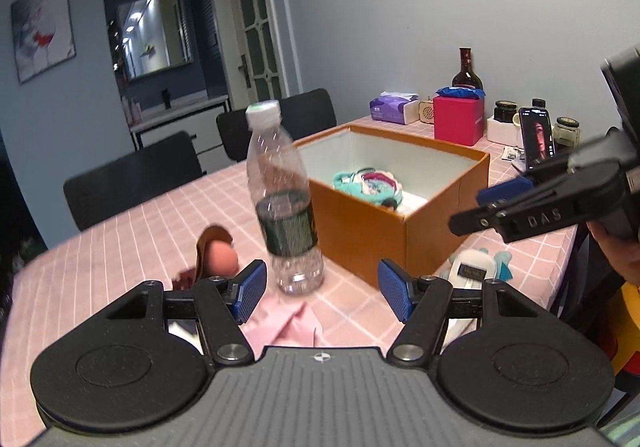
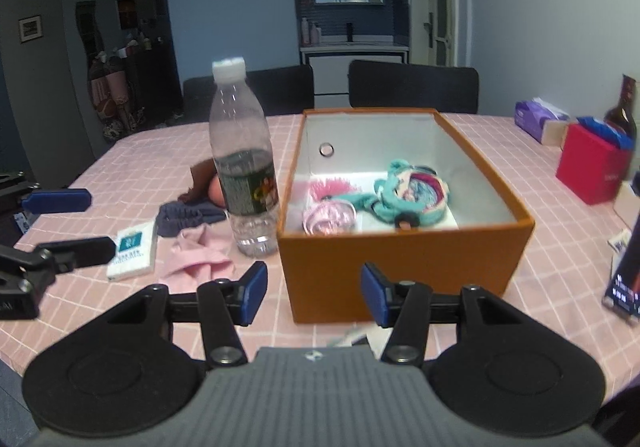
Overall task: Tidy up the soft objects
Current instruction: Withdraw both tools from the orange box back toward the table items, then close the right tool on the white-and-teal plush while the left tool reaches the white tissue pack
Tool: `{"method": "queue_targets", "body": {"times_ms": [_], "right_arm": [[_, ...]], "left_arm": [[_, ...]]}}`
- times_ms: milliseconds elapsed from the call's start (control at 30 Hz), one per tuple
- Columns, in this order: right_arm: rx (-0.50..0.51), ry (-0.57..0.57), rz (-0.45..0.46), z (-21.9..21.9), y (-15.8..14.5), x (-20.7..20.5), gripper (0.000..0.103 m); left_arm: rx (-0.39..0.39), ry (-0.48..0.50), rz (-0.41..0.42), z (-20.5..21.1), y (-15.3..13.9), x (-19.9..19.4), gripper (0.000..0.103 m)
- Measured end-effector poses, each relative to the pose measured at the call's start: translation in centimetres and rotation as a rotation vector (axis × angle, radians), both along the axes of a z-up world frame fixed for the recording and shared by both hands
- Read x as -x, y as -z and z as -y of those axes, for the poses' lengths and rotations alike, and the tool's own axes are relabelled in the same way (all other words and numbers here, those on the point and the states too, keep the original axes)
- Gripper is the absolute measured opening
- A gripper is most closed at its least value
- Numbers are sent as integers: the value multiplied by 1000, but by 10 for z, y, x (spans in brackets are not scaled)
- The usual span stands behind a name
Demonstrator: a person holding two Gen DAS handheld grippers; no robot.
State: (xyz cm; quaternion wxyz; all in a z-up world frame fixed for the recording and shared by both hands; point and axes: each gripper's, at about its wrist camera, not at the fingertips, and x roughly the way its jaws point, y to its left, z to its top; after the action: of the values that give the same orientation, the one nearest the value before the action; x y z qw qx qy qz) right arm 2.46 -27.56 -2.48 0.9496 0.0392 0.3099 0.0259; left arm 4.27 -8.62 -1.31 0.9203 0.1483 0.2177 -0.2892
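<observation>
An orange box (image 2: 404, 279) stands open on the bench (image 2: 140, 151), which wears a pink checked cloth, and three soft things lie on the box's white floor: a teal plush toy (image 2: 408, 193) toward the right, a pink fluffy piece (image 2: 332, 187) at the left, and a clear pinkish item (image 2: 328, 219) just in front of it. Outside the box, to its left, a pink cloth (image 2: 200, 259) lies crumpled beside a blue-grey fabric (image 2: 188, 217), with a brown and peach soft object (image 2: 208, 183) behind them. One clear plastic bottle (image 2: 244, 159) stands upright just beside the box's left wall, its dark label too blurred to read. A single tissue pack (image 2: 132, 251) with a teal print, unreadable, lies left of the pink cloth. The right hand-held gripper (image 2: 314, 297) hangs over the box's near wall with its blue pads spread and nothing between them; in the left wrist view its side reads "DAS". The left hand-held gripper (image 1: 322, 293) is also spread wide and empty, over the pink cloth near the bottle's base. A white object (image 1: 472, 267) lies by the box's near corner close to the bench edge. Far right stand a red box (image 2: 592, 171), a purple tissue box (image 2: 540, 123) and one dark bottle (image 2: 622, 115). Open cloth lies left of the bottle.
</observation>
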Motion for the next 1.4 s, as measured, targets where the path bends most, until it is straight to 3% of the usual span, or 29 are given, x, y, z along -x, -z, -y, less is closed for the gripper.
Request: {"method": "queue_targets", "body": {"times_ms": [200,367,467,800,900,967,1167,1400], "right_arm": [[11,56,-69,-5,44,7,60],[20,100,-101,-2,72,8,76],[27,138,-111,5,79,4,81],[52,149,-130,4,93,-26,84],[113,144,-153,-5,99,-33,78],[152,148,-152,-9,100,-34,67],[183,92,-137,-19,97,-31,53],[130,-69,-103,-50,80,-28,50]], "left_arm": [[20,-67,-85,-23,33,-4,75],[55,-136,-160,-37,56,-12,74],[57,-162,-178,-41,65,-14,74],[40,-188,-191,-40,74,-24,74],[32,-202,-181,-41,72,-29,74],[18,-209,-169,-42,71,-31,74],[-4,-242,-166,-50,71,-38,74],[3,-313,-177,-65,70,-48,75]]}}
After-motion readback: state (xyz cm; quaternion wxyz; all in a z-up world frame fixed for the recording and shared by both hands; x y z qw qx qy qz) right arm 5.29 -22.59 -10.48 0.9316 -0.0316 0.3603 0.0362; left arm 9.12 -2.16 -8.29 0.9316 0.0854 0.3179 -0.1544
